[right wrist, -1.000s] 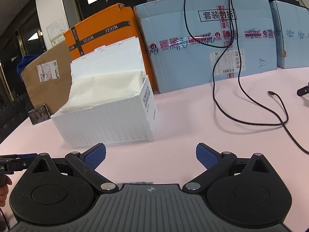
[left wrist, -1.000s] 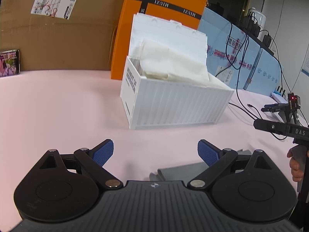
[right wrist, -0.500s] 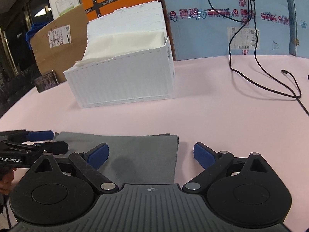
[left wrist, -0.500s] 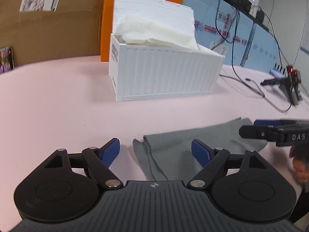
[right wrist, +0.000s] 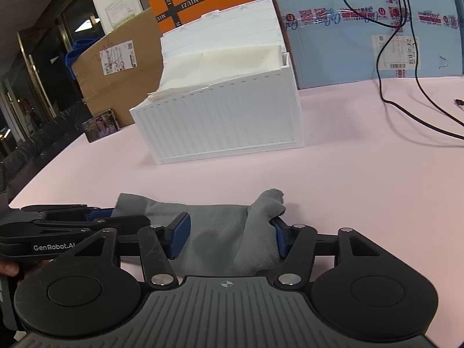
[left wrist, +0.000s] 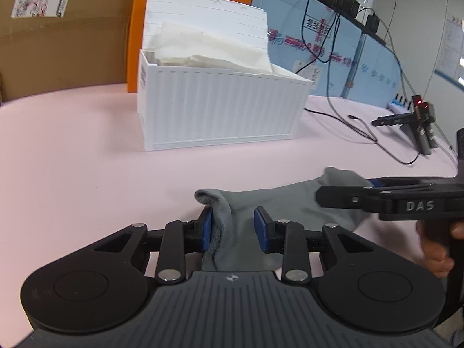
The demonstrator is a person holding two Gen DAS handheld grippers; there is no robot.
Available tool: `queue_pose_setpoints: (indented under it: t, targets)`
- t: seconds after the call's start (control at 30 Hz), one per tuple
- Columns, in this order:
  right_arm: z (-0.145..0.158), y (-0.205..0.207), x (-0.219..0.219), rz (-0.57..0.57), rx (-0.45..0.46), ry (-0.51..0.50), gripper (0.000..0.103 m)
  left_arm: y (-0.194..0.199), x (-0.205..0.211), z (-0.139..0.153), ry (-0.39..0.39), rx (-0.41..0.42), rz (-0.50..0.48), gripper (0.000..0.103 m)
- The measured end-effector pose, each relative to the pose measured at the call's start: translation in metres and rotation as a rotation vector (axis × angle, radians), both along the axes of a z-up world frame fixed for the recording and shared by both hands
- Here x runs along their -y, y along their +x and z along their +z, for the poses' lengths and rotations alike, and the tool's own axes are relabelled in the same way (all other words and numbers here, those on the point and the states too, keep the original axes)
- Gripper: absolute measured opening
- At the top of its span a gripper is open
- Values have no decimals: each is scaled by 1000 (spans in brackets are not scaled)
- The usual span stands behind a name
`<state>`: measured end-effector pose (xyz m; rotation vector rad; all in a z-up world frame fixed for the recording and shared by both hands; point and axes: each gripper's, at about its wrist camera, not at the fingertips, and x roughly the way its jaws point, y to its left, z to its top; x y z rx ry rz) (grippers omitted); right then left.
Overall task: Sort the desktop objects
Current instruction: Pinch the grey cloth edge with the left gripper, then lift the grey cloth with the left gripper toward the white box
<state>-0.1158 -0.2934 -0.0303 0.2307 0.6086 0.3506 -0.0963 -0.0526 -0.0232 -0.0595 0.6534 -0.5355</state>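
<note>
1. We see a grey cloth (left wrist: 278, 203) lying on the pink table (left wrist: 72, 159), in front of the white ribbed box (left wrist: 220, 110), well apart from it.
2. Our left gripper (left wrist: 233, 227) is at the cloth's left end, its blue pads (left wrist: 206, 226) partly closed with the raised edge between them; the left pad touches fabric, but we cannot tell whether the right one does.
3. Our right gripper (right wrist: 229, 236) is at the opposite end, its blue pads (right wrist: 179, 235) narrowed around the bunched corner. The right pad presses into the fold, while a gap shows beside the left pad.
4. The box holds white paper (right wrist: 220, 66), its lid open upward.
5. Behind it stand an orange box (right wrist: 203, 0), a brown carton (left wrist: 63, 43) and blue cartons (right wrist: 362, 29); black cables (right wrist: 406, 110) trail across the table.
</note>
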Motion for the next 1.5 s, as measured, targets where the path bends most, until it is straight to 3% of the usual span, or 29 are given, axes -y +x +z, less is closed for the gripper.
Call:
queue_pose_setpoints:
  t: [0.2, 0.3, 0.43, 1.07, 1.13, 1.2, 1.5]
  targets:
    - [0, 2, 3, -7, 10, 18, 23, 3, -4, 0, -52, -20, 5, 13]
    - [4, 1, 6, -9, 23, 25, 17, 4, -3, 2, -62, -13, 4, 10]
    - [11, -1, 9, -17, 54, 38, 16, 6, -6, 10, -94, 12, -2, 10]
    - [61, 19, 10, -18, 244, 50, 16, 23, -14, 63, -107, 245, 14, 9]
    - [57, 23, 8, -22, 224, 32, 21, 25, -14, 65, -96, 254, 11, 9]
    - [49, 28, 7, -44, 191, -8, 51, 28, -14, 62, -80, 244, 12, 9]
    - [14, 66, -2, -10, 0, -78, 55, 47, -24, 27, 6, 111, 95, 9]
